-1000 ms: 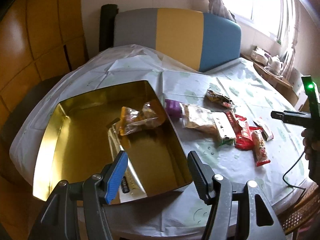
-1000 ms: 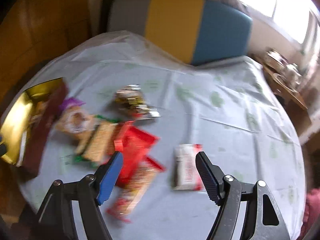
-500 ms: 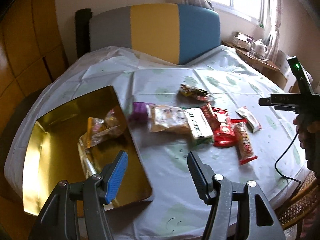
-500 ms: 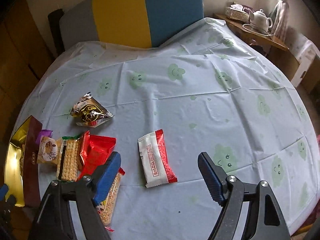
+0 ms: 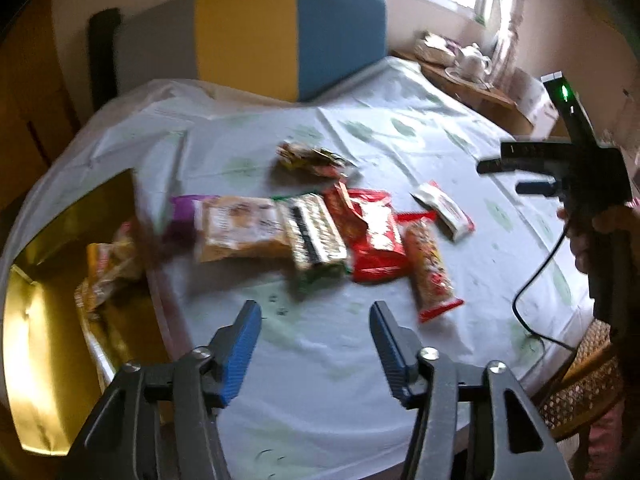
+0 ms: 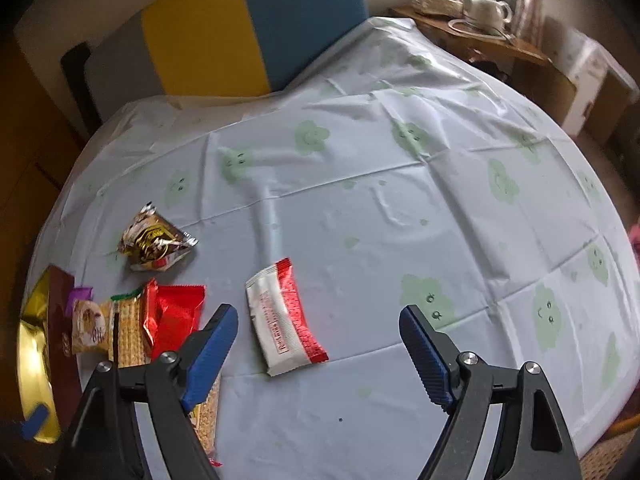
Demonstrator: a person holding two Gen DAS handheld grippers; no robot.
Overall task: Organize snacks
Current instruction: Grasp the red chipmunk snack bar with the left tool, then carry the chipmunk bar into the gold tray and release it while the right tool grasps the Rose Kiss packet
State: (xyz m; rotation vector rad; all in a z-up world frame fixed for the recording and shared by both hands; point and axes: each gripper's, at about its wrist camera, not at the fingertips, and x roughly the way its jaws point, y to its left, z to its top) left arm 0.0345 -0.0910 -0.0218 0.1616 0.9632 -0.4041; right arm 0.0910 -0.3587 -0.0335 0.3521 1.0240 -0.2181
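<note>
At the far left of the left wrist view, a gold tin (image 5: 44,344) sits at the near-left edge of the table, with a clear-wrapped snack (image 5: 108,268) lying inside it against its right wall. Just right of the tin a row of packets lies on the pale tablecloth (image 5: 320,380): a purple-ended biscuit pack (image 5: 240,232), then a green-edged cracker pack (image 5: 316,236) overlapping its right end, then a red pouch (image 5: 372,236) overlapping that, then a long red-ended bar (image 5: 430,276) angled toward the near side. Beyond the row, farther from the camera, lies a dark crinkled foil packet (image 5: 312,158). To the right of the row, apart from it, lies a white and red sachet (image 5: 444,210).

The left gripper (image 5: 316,344) hovers over bare cloth on the near side of the row; its jaws are closing with nothing between them.

In the right wrist view the right gripper (image 6: 318,344) hangs over the white and red sachet (image 6: 284,320), which lies flat on the cloth between the spread fingers, nearer the left one and touched by neither. Its jaws are apart and empty. The red pouch (image 6: 172,316) shows just left of its left finger (image 6: 212,352).

At the far right of the left view, a hand (image 5: 592,240) holds the right gripper's body, a black cable (image 5: 536,284) trailing from it.
</note>
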